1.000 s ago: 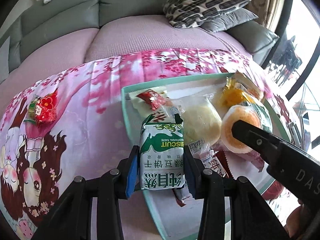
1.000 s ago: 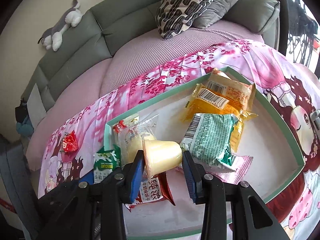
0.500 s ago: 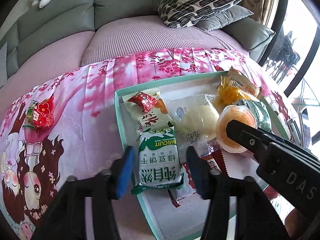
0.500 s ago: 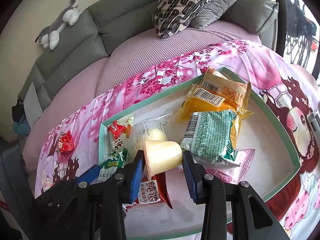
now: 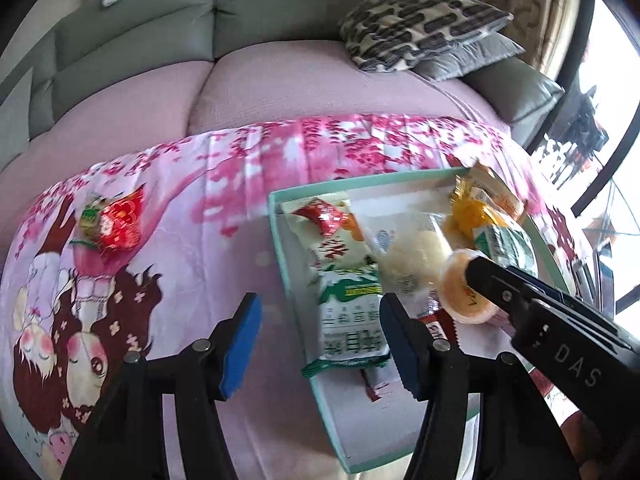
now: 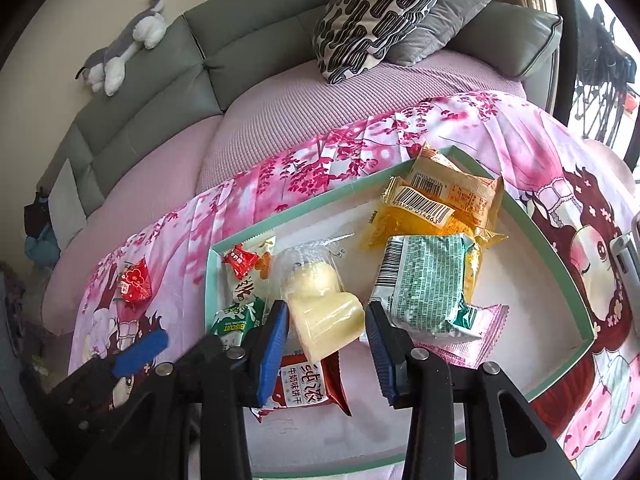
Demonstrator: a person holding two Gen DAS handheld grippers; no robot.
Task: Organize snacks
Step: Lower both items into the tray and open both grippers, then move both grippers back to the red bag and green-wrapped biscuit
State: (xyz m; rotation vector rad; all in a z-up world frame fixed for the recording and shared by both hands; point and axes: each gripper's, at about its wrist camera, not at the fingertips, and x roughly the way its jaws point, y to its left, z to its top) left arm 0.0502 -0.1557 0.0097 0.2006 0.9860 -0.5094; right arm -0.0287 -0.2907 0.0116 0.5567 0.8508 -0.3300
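- Right gripper (image 6: 326,332) is clamped on a pale yellow jelly cup (image 6: 326,320), tipped sideways above the tray (image 6: 560,264).
- Left gripper (image 5: 320,344), jaws just opening, hangs wide over the green-white biscuit packet (image 5: 348,312), lying lengthwise, near end on the tray's edge.

A grey-green sofa (image 6: 168,80) with mauve seat covers (image 5: 280,92) runs along a pale wall (image 6: 60,12). Two cushions (image 6: 384,12) lean at its right end beside a bright window (image 5: 612,92), and a plush cat (image 6: 120,56) lies on the backrest.
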